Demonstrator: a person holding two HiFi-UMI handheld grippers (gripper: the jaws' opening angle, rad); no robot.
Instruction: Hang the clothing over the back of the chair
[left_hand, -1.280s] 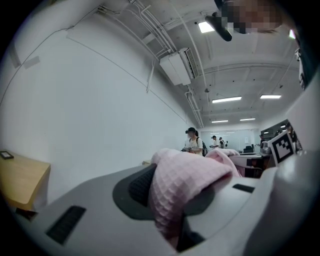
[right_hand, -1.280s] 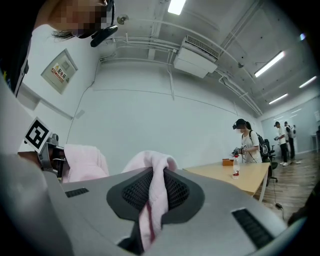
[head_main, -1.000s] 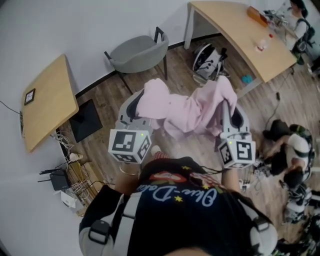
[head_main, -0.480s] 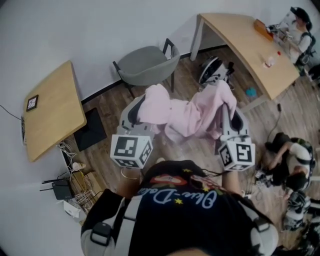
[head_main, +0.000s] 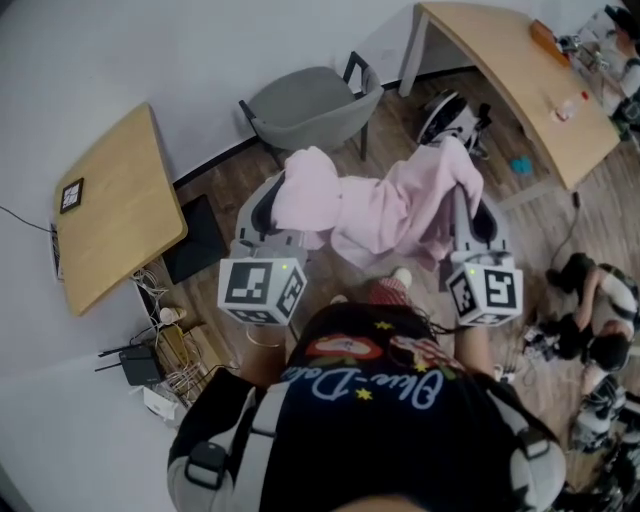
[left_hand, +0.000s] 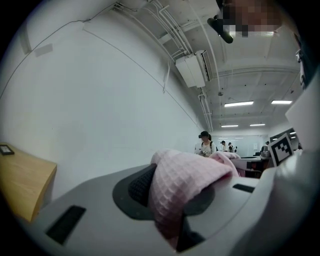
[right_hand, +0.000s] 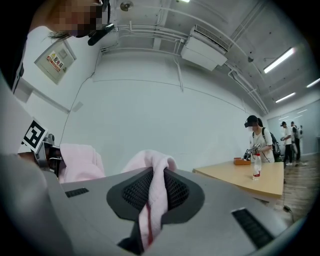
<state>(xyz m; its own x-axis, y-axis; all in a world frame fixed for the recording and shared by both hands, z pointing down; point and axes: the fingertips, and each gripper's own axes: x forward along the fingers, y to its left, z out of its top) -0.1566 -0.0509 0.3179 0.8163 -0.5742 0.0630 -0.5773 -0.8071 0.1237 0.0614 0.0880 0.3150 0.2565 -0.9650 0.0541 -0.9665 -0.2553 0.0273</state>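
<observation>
A pink waffle-knit garment (head_main: 385, 212) hangs stretched between my two grippers at chest height. My left gripper (head_main: 283, 205) is shut on one bunched end of the garment (left_hand: 182, 187). My right gripper (head_main: 462, 200) is shut on the other end, a thin fold of the garment (right_hand: 152, 200) pinched between its pads. The grey chair (head_main: 312, 105) stands just beyond the cloth against the white wall, its curved back toward me. Both grippers point level.
A light wooden table (head_main: 110, 205) stands at the left and a curved wooden desk (head_main: 520, 75) at the upper right. Cables and a router (head_main: 140, 365) lie on the floor at the left. Bags and gear (head_main: 590, 320) lie at the right. People stand by the far desk (right_hand: 257, 145).
I have stepped closer to the chair with the garment held up. Both grippers kept their hold, and the chair now sits nearer the cloth in the head view.
</observation>
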